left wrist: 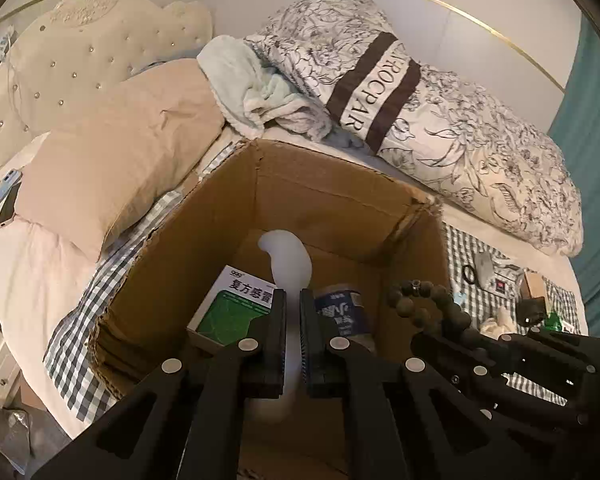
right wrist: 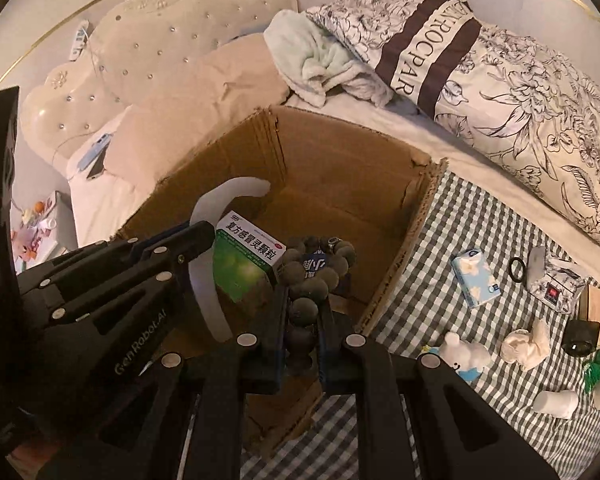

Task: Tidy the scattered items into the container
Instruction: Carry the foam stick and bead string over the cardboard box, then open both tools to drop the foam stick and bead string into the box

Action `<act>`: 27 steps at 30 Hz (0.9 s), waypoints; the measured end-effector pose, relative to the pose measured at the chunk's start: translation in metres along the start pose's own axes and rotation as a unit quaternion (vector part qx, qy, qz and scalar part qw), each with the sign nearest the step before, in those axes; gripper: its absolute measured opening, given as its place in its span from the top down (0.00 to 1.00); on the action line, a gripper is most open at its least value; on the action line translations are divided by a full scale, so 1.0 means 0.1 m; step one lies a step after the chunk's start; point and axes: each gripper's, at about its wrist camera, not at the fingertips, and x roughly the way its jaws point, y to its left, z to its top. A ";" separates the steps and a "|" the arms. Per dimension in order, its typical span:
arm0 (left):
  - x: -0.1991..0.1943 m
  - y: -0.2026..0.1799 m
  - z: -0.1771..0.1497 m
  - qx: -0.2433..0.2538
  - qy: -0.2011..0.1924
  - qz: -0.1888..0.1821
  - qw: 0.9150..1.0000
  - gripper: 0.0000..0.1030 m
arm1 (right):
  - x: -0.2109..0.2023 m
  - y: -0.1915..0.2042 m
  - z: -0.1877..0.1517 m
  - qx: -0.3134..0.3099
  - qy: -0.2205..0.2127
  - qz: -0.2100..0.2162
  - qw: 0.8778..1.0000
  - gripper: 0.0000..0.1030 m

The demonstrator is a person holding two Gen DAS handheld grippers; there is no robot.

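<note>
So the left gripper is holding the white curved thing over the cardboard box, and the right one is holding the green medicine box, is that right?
Not quite. The left gripper does hold the white curved piece over the cardboard box, but the right gripper is shut on the dark bead bracelet, as the right wrist view shows. The green medicine box lies inside the box, ungripped.

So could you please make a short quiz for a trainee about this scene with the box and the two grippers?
1. True or false: the left gripper is shut on a white curved band.
2. What does the right gripper hold: A) tissue pack, B) bead bracelet, C) white bottle?
3. Fill in: the green medicine box lies inside the ______ box.

Key: 1 true; 2 B; 3 cardboard.
</note>
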 end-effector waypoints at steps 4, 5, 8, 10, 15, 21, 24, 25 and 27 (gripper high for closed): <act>0.06 0.07 0.01 -0.009 0.000 0.004 1.000 0.82 | 0.09 -0.04 0.03 0.008 0.003 0.014 1.000 0.88; 0.08 0.09 0.00 -0.012 0.002 0.004 1.000 0.78 | 0.09 -0.07 0.03 0.017 0.002 0.027 0.999 0.86; 0.10 0.13 0.00 -0.020 0.001 0.013 1.000 0.48 | 0.07 -0.15 0.06 0.040 -0.011 0.033 0.999 0.62; 0.10 0.14 0.00 -0.022 0.001 0.015 1.000 0.36 | 0.05 -0.20 0.07 0.050 -0.015 0.032 0.998 0.59; 0.09 0.10 0.00 -0.022 0.001 0.015 1.000 0.25 | 0.02 -0.27 0.05 0.058 -0.016 0.030 0.998 0.59; 0.04 -0.06 -0.03 -0.019 0.003 0.024 1.000 0.21 | -0.09 -0.42 0.00 0.070 -0.022 0.027 0.997 0.59; -0.01 -0.18 -0.04 -0.017 0.002 0.026 1.000 0.20 | -0.18 -0.54 -0.04 0.078 -0.028 0.021 0.996 0.59; -0.02 -0.22 -0.04 -0.014 0.000 0.027 1.000 0.19 | -0.21 -0.58 -0.06 0.081 -0.030 0.020 0.996 0.59; -0.07 -0.33 -0.04 -0.009 -0.004 0.027 1.000 0.16 | -0.29 -0.71 -0.09 0.090 -0.036 0.016 0.995 0.59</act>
